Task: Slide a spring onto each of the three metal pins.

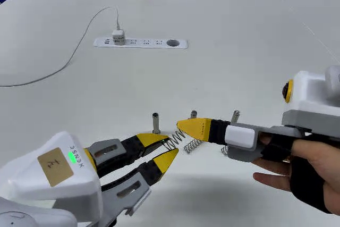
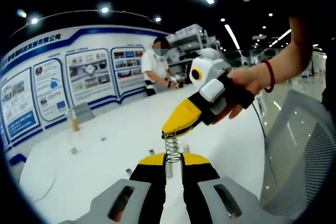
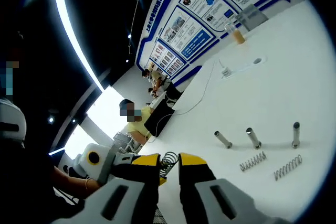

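White tabletop (image 1: 239, 51) carries three upright pins (image 1: 156, 122) and two loose springs (image 1: 192, 145) lying near them. Above it, the left hand-held gripper (image 1: 170, 147) is clamped on a third spring (image 1: 174, 141). The right hand-held gripper (image 1: 181, 126) meets its far end, and I cannot tell if it pinches.

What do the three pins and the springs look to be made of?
Pins: likely steel, going by the bare grey cylinders with a dull sheen. Springs: thin coiled wire, probably steel too, silvery with small glints; any plating cannot be told.
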Action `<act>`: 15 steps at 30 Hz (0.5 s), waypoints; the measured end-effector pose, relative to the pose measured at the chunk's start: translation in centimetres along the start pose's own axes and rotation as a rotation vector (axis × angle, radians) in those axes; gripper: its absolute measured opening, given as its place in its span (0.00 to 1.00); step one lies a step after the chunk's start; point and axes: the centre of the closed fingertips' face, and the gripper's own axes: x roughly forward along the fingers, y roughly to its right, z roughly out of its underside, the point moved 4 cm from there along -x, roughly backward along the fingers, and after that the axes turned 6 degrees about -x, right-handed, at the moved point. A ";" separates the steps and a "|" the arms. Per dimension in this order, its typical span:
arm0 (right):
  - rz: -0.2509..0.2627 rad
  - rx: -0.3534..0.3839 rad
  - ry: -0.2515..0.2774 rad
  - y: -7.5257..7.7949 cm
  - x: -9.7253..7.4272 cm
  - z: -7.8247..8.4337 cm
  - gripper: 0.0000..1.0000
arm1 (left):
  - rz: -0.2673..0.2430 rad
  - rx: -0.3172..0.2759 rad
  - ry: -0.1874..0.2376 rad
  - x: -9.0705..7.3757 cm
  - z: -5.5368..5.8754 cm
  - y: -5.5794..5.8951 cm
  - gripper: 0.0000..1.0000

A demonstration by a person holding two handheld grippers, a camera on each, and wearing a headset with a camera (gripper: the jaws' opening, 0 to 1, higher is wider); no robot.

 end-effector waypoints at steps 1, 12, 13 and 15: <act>-0.003 -0.001 0.000 0.0 0.0 0.0 0.13 | 0.001 -0.004 -0.001 0.0 0.0 0.0 0.10; 0.006 -0.118 -0.013 -0.6 0.3 0.1 0.12 | -0.022 -0.026 -0.045 0.2 0.5 0.0 0.10; 0.007 -0.125 -0.017 -0.5 0.4 0.1 0.12 | -0.022 -0.027 -0.049 0.2 0.5 0.0 0.10; 0.011 -0.162 -0.023 -0.5 0.4 0.3 0.12 | -0.026 -0.038 -0.060 0.3 0.7 0.0 0.11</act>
